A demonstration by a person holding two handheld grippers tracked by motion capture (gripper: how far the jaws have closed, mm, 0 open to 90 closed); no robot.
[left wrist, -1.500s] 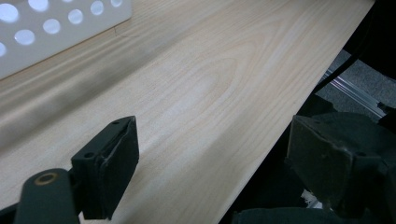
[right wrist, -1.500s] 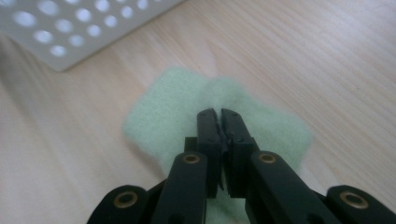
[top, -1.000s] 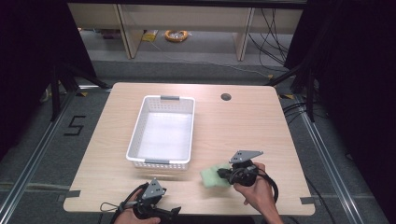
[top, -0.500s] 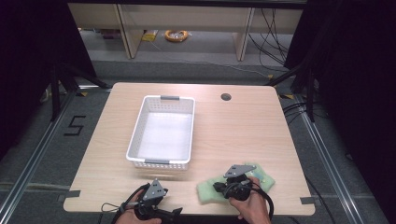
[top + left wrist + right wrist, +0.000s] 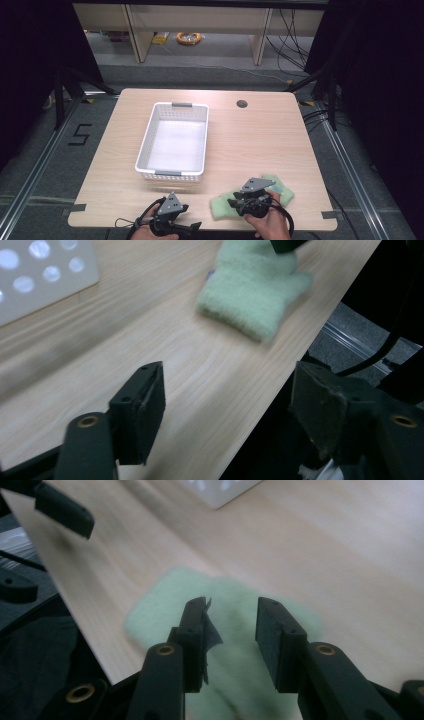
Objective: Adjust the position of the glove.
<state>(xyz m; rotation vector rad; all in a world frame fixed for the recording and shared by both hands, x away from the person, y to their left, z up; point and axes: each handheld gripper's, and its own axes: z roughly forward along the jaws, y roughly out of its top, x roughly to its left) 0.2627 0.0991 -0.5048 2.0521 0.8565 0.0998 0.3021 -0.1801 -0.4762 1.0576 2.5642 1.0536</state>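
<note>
At lower right, the right tool [image 5: 239, 204] is opening just above the green cloth [image 5: 223, 207], gripping nothing; the left tool [image 5: 192, 226], empty, is narrowing.

One tabletop [image 5: 260, 145] carries one white perforated basket [image 5: 175, 142] toward ten o'clock of its centre and one green cloth [image 5: 225, 206] at five o'clock. Two grippers work at the six o'clock edge: the left gripper [image 5: 192, 228] and the right gripper [image 5: 235, 205].

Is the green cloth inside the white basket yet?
No, the green cloth lies flat on the table, outside the white basket.
</note>
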